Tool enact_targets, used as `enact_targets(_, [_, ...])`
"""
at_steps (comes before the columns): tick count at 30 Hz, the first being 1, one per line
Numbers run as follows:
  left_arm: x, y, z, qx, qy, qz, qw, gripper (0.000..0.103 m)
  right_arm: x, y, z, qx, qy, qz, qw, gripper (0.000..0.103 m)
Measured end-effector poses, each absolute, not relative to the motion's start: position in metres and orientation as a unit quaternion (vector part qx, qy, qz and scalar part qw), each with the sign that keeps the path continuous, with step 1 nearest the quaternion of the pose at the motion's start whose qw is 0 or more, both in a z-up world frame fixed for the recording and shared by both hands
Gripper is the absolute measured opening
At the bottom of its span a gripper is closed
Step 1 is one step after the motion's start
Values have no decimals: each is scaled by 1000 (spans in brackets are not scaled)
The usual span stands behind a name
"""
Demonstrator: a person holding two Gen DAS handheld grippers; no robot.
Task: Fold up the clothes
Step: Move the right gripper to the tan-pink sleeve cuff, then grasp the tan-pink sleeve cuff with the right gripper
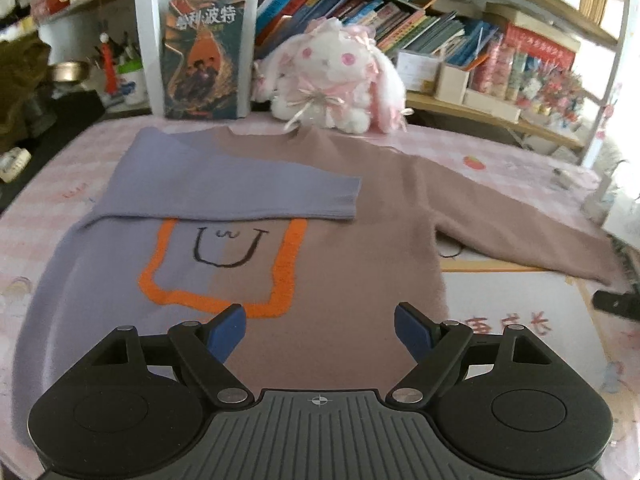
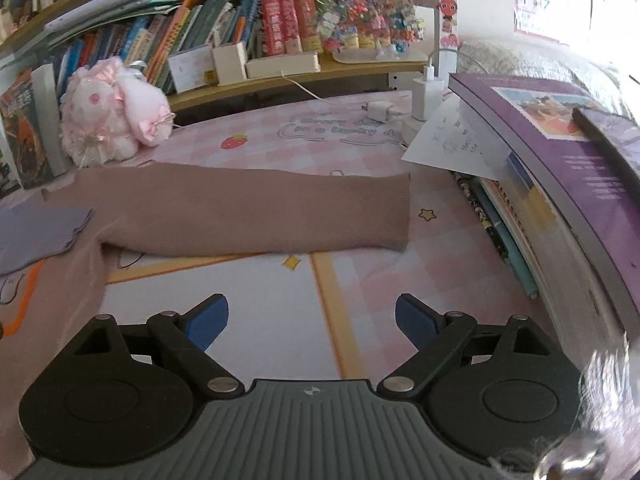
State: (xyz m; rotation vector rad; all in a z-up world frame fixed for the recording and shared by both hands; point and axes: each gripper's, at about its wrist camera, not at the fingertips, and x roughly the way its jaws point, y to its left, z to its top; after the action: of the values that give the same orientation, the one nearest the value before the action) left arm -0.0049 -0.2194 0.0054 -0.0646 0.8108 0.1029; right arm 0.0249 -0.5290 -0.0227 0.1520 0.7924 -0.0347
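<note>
A two-tone sweater (image 1: pixel 340 240), lilac on the left and dusty pink on the right, lies flat on the pink checked desk mat (image 1: pixel 520 160). It has an orange outline and a drawn face on the chest. The lilac sleeve (image 1: pixel 240 188) is folded across the chest. The pink sleeve (image 2: pixel 260 212) lies stretched out to the right. My left gripper (image 1: pixel 320 334) is open and empty above the sweater's lower hem. My right gripper (image 2: pixel 312 322) is open and empty over the mat, in front of the pink sleeve.
A white and pink plush rabbit (image 1: pixel 332 80) and an upright book (image 1: pixel 204 56) stand behind the sweater's collar. A stack of books (image 2: pixel 560 184), a sheet of paper (image 2: pixel 452 140) and white chargers (image 2: pixel 424 96) lie at the right. Bookshelves (image 2: pixel 240 40) run along the back.
</note>
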Motion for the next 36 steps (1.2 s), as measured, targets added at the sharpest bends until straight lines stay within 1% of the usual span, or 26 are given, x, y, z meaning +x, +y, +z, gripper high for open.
enact_targets(6, [-2, -237, 9, 0, 382, 55, 923, 84, 48, -548, -31, 92, 393, -19, 915, 91])
enact_targets(11, [-3, -245, 11, 5, 370, 40, 928, 84, 64, -555, -35, 109, 403, -16, 909, 90])
enact_targets(18, [-1, -248, 14, -4, 360, 18, 933, 84, 78, -566, -41, 150, 411, -21, 899, 86])
enact_targets(20, [-1, -248, 14, -2, 364, 22, 931, 84, 81, -568, -42, 154, 407, -22, 900, 78])
enact_targets(21, [0, -247, 14, -1, 366, 23, 930, 84, 83, -569, -43, 152, 405, -21, 901, 76])
enact_targets(23, [0, -246, 13, -2, 370, 25, 929, 84, 88, -569, -44, 149, 400, -20, 904, 61])
enact_targets(24, [0, -246, 13, -2, 371, 25, 928, 84, 90, -570, -44, 151, 398, -19, 905, 57])
enact_targets(26, [-1, -246, 12, -1, 376, 25, 926, 84, 96, -572, -45, 163, 393, -13, 905, 42])
enact_targets(28, [-1, -246, 11, 3, 381, 24, 924, 84, 101, -575, -46, 182, 390, -7, 903, 33])
enact_targets(31, [1, -248, 10, 12, 391, 26, 920, 84, 101, -578, -48, 212, 383, -3, 899, 33])
enact_targets(36, [0, -248, 9, 11, 394, 26, 919, 84, 102, -583, -51, 258, 376, 12, 890, 36])
